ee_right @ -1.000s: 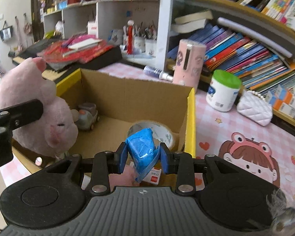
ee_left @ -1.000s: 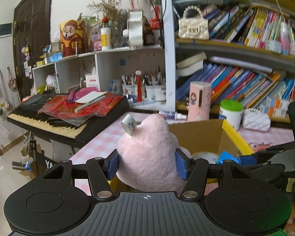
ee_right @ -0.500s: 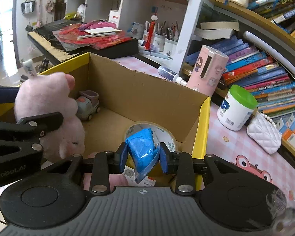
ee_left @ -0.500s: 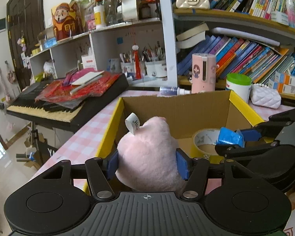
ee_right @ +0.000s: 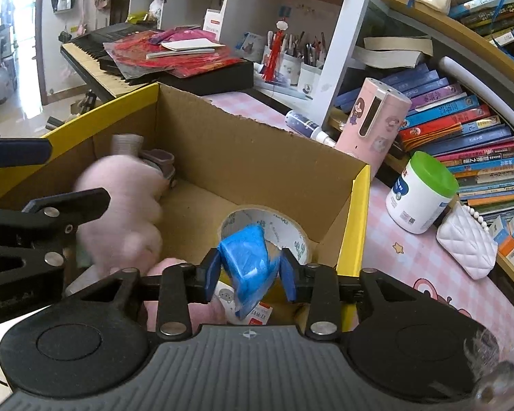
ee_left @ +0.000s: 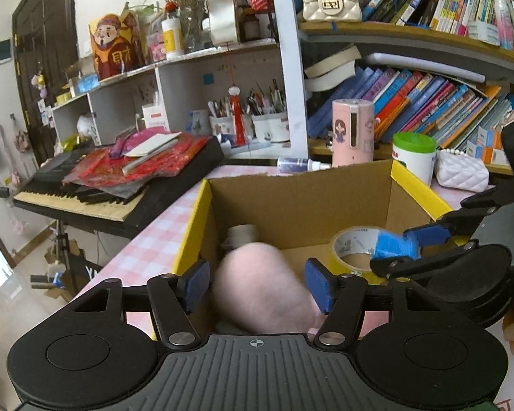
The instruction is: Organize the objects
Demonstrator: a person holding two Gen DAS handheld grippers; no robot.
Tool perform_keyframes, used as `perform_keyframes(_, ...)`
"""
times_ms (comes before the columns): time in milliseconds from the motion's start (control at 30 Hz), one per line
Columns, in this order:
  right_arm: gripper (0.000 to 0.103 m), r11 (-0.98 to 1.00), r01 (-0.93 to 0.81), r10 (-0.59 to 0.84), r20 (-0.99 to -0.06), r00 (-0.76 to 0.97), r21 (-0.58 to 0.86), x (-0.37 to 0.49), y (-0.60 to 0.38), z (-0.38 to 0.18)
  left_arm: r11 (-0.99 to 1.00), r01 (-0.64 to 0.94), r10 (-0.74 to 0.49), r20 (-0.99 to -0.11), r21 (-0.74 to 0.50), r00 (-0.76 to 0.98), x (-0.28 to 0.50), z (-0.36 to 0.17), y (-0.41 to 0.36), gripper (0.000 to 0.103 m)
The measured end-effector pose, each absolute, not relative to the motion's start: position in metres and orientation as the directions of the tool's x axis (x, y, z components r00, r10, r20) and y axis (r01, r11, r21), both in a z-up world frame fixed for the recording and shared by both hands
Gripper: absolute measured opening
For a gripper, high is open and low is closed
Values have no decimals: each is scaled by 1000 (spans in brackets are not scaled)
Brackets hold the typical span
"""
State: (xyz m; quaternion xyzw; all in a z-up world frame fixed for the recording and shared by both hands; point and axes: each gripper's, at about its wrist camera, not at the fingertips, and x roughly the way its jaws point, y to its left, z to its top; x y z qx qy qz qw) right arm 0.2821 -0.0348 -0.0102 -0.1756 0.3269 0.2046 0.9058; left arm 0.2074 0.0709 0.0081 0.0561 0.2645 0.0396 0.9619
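A cardboard box [ee_left: 301,202] with yellow flap edges stands on the pink checked table; it also shows in the right wrist view [ee_right: 257,150]. My left gripper [ee_left: 257,286] is open over the box. A pink plush toy [ee_left: 260,291] is blurred between its pads, apart from them, dropping into the box; it also shows in the right wrist view [ee_right: 123,212]. My right gripper [ee_right: 250,275] is shut on a blue packet [ee_right: 250,263] above a tape roll [ee_right: 267,226] in the box. A small toy car [ee_right: 154,161] lies in the box's far corner.
A keyboard [ee_left: 120,185] piled with red papers stands left of the box. Behind it are a pink cylinder [ee_right: 370,120], a spray bottle [ee_right: 305,128], a green-lidded white jar [ee_right: 421,195], a white quilted purse [ee_right: 466,239] and bookshelves [ee_left: 428,102].
My left gripper opened and let go of the pink plush, which falls into the box. Both grippers moved further over the box. The right gripper still holds the blue packet.
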Motion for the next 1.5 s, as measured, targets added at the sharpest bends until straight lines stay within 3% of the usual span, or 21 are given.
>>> perform_keyframes(67,52,864,-470,250,-655,713,-181,280,-36,-8,990,-52,109,-490,129,865,203,12,71,66)
perform_keyframes(433,68,900,-402,250,-555,794,-170,239,-42,25,991,-111,134,-395,80,909,169,39,82,85)
perform_keyframes(733,83,947,-275,165,-482,860,-168,186,-56,42,992,-110,124,-381,58,916,135,42,88,90)
perform_keyframes(933,85,977,-163,72,-501,862,-140,152,-67,35,995,-91,99,-404,39,910,106,36,92,91)
perform_keyframes(1033,86,985,-120,39,-516,856,-124,132,-69,30,996,-86,94,-420,37,903,90,31,95,98)
perform_keyframes(1300,95,994,9,-71,-571,818,-111,81,-75,16,998,-63,68,-462,26,884,49,25,97,98)
perform_keyframes(1500,96,990,97,-138,-579,804,-101,46,-85,10,999,-37,47,-482,29,875,22,21,97,99)
